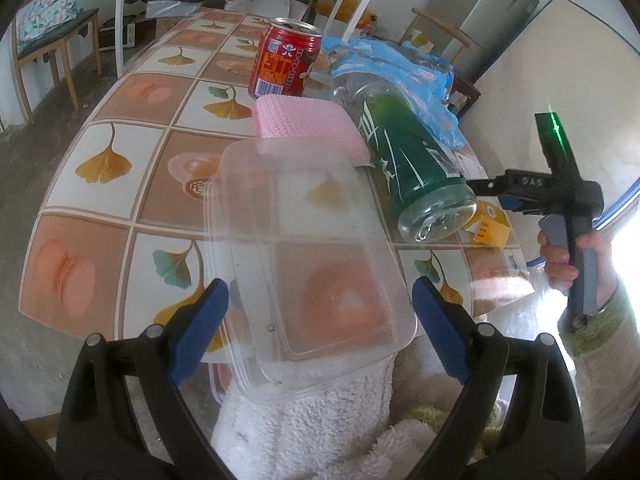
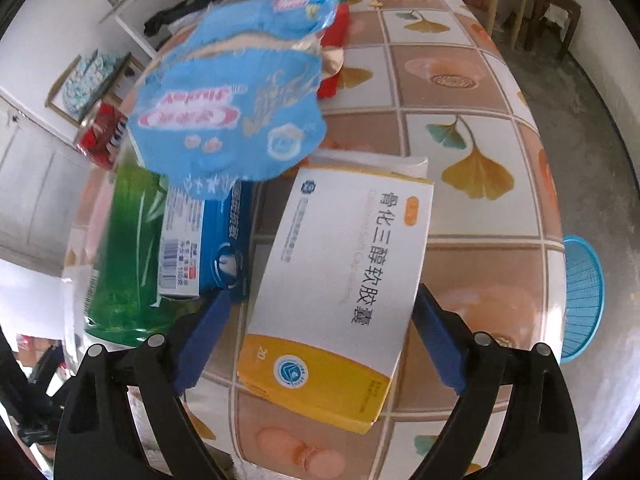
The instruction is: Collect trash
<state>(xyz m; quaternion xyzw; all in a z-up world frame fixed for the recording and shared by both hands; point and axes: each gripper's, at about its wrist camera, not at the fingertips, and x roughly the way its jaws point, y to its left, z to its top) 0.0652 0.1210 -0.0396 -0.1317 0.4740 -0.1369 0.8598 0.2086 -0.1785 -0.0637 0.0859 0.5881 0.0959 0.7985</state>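
A clear plastic food container [image 1: 304,264] lies on the tiled table, overhanging its near edge. My left gripper [image 1: 320,328] is open, its blue pads either side of the container's near end. A green-labelled clear bottle [image 1: 416,168] lies on its side, a red can [image 1: 286,62] stands behind, with a pink cloth [image 1: 312,124] and blue plastic wrapper [image 1: 400,72]. My right gripper [image 2: 322,340] is open around the near end of a white and yellow medicine box [image 2: 340,280]. The bottle [image 2: 124,248], a blue box [image 2: 208,240], the wrapper [image 2: 240,112] and the can [image 2: 102,136] lie to its left.
A blue mesh basket [image 2: 582,300] sits on the floor beyond the table's right edge. Wooden chairs [image 1: 48,40] and a white shelf frame [image 1: 120,12] stand around the table [image 1: 120,184]. The right gripper's handle and the hand holding it [image 1: 568,216] show at the table's right.
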